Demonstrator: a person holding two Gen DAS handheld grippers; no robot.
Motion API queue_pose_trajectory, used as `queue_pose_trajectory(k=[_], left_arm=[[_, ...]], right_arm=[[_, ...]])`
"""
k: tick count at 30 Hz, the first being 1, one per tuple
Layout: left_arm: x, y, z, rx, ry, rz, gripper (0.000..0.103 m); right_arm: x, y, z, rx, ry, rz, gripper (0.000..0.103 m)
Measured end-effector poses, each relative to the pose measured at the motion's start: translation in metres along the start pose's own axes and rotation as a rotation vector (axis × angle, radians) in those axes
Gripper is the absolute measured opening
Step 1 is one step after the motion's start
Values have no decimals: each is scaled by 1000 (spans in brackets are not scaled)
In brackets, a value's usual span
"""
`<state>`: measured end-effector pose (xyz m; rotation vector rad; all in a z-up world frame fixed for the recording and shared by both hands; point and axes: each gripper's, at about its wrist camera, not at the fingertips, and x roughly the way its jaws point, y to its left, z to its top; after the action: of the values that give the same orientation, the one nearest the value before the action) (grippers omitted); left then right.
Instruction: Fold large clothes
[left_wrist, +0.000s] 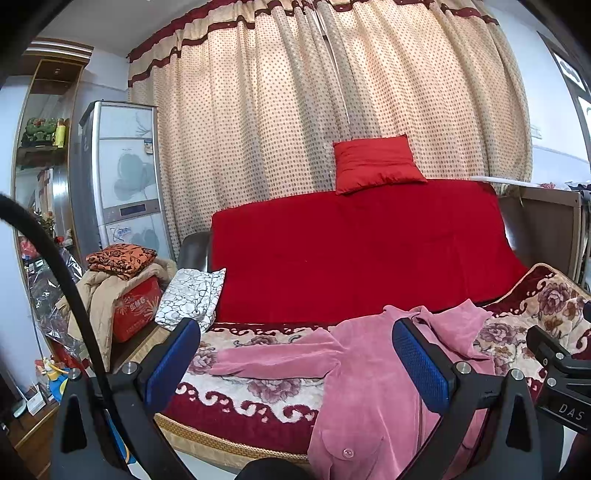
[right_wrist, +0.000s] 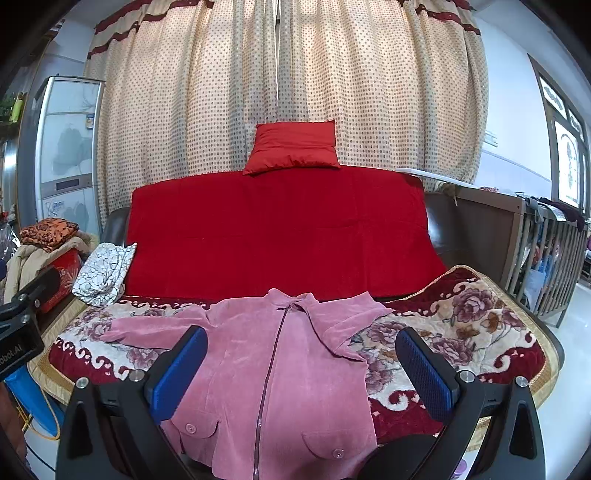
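A pink zip-up jacket (right_wrist: 295, 354) lies front up on the floral sofa cover (right_wrist: 461, 325), its hem hanging over the front edge. Its left sleeve (right_wrist: 147, 330) stretches out flat to the left; its right sleeve (right_wrist: 347, 325) is folded in over the chest. The jacket also shows in the left wrist view (left_wrist: 369, 387). My left gripper (left_wrist: 295, 365) is open and empty, held above the outstretched sleeve and the jacket's left side. My right gripper (right_wrist: 301, 369) is open and empty, held above the jacket's middle. Both have blue pads (right_wrist: 181, 373).
A red blanket (right_wrist: 280, 229) covers the sofa back, with a red cushion (right_wrist: 291, 147) on top. A black-and-white cloth (right_wrist: 105, 269) lies at the seat's left end. A pile of clothes and a red box (left_wrist: 125, 291) stand left of the sofa. A wooden crib (right_wrist: 546, 243) stands at the right.
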<state>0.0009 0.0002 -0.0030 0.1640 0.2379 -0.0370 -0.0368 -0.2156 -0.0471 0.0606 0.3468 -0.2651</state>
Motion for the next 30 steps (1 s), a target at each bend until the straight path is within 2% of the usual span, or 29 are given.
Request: queue_pose_trajectory(k=[30], left_arm=[[5,-12,1,13,16,-30,103]], right_arm=[[-3,5,3,-35,-17,-34,103]])
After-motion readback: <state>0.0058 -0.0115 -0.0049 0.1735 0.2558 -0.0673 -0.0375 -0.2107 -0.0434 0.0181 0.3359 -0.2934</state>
